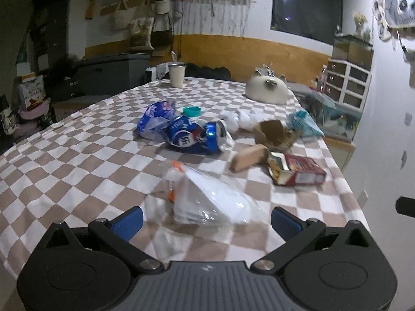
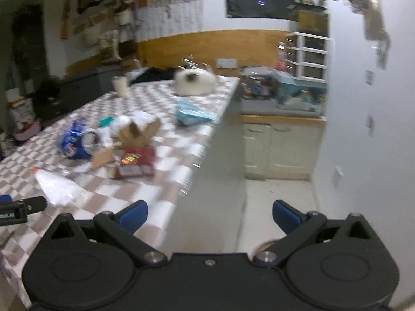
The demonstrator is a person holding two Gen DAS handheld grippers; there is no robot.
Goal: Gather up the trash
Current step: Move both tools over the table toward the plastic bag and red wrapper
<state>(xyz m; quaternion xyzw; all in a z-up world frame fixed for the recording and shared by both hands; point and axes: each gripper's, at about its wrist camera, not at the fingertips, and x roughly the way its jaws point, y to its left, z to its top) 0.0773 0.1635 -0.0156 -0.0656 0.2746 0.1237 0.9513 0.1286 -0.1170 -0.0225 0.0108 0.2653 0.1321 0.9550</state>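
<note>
On checkered tablecloth (image 1: 77,140), brown/white: trash cluster mid-table. Clear plastic bag (image 1: 210,199) nearest, just ahead of L gripper (image 1: 207,220), fingers spread wide, nothing held. Crushed blue can (image 1: 199,136), red carton (image 1: 298,172), torn cardboard (image 1: 275,132) beyond. R gripper (image 2: 210,217) spread too, over table edge, pale floor (image 2: 272,207) below. Cream cabinet (image 2: 280,147) by wall.

A checkered cloth (image 1: 77,155) covers the worktop. At its far end a cream cup (image 1: 177,74) stands upright, and a white cat-shaped cushion (image 1: 267,88) sits near the far right corner. Beyond the right edge are a white drawer unit (image 1: 347,83) and cream cabinets (image 2: 282,147).
</note>
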